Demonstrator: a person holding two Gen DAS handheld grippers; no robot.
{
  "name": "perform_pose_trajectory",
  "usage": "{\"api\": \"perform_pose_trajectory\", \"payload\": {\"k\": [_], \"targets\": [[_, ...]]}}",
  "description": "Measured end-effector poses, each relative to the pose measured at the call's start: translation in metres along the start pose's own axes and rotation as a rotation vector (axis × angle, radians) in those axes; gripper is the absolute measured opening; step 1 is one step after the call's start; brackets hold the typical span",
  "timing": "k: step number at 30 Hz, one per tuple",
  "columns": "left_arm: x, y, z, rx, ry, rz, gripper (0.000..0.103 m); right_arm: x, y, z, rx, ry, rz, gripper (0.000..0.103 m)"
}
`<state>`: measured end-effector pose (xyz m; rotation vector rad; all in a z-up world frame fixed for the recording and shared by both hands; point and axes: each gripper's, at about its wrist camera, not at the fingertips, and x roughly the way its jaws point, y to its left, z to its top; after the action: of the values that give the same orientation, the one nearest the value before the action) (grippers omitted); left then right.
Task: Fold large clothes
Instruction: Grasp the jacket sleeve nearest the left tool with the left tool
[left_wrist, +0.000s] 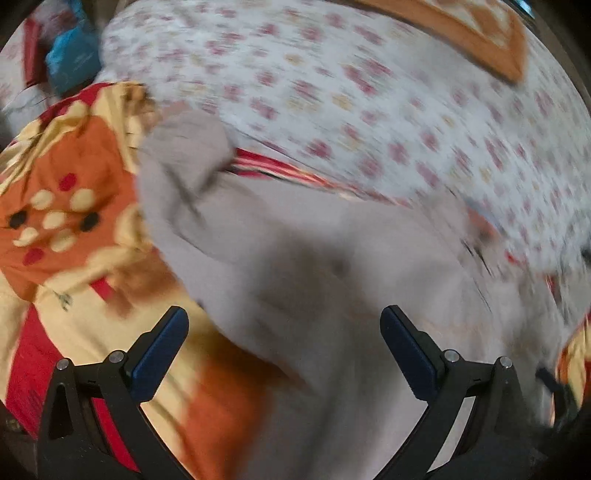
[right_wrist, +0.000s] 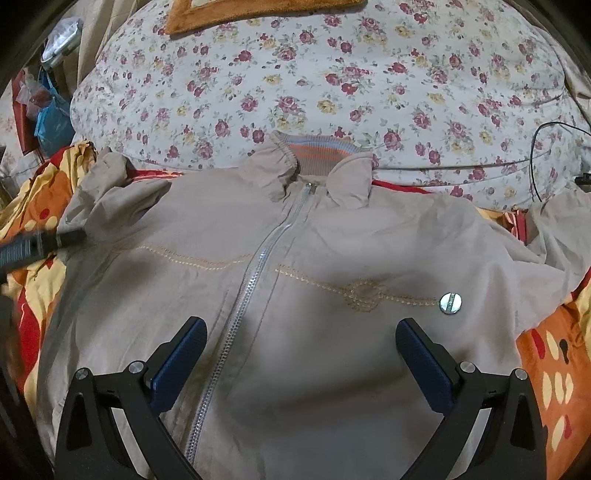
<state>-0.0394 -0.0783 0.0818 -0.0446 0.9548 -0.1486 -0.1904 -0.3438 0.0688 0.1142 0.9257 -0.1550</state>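
Bedspread (right_wrist: 546, 369) bears jacket (right_wrist: 295, 258), collar (right_wrist: 314, 155) pointing away.

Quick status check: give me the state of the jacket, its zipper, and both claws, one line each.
Jacket: spread flat, front up, not yet folded.
Zipper: closed up to the collar.
Collar: lying open, striped lining showing.
Left sleeve end: bunched near the floral quilt.
Left claw: open, empty, over the jacket's edge.
Right claw: open, empty, over the jacket's chest.
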Motion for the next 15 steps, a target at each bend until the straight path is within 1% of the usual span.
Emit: {"api": "perform_pose_trajectory", "payload": {"k": [4,5,6,7,10,12,13,15], "targets": [[0.022,0.048,0.039,-0.071,-0.015,0.074,0.103,0.002,0.004,-0.002,-0.014,0.015,0.023,0.103],[0.032,0.065,0.051,-0.101,-0.02,0.103,0.103,0.002,0.005,-0.003,-0.017,0.017,0.024,0.103],[0.038,0.075,0.058,-0.125,-0.024,0.116,0.103,0.003,0.006,-0.003,-0.023,0.021,0.024,0.103],[0.05,0.094,0.069,-0.176,-0.032,0.124,0.103,0.005,0.007,-0.004,-0.026,0.025,0.025,0.103],[0.077,0.13,0.089,-0.302,-0.019,0.121,0.103,0.006,0.007,-0.005,-0.024,0.03,0.035,0.103],[0.097,0.153,0.098,-0.404,-0.002,0.093,0.101,0.008,0.007,-0.005,-0.024,0.037,0.043,0.103],[0.108,0.166,0.102,-0.475,-0.004,0.071,0.098,0.009,0.007,-0.005,-0.024,0.042,0.046,0.103],[0.119,0.174,0.106,-0.541,-0.012,0.041,0.097,0.014,0.006,-0.005,-0.023,0.056,0.053,0.103]]}}
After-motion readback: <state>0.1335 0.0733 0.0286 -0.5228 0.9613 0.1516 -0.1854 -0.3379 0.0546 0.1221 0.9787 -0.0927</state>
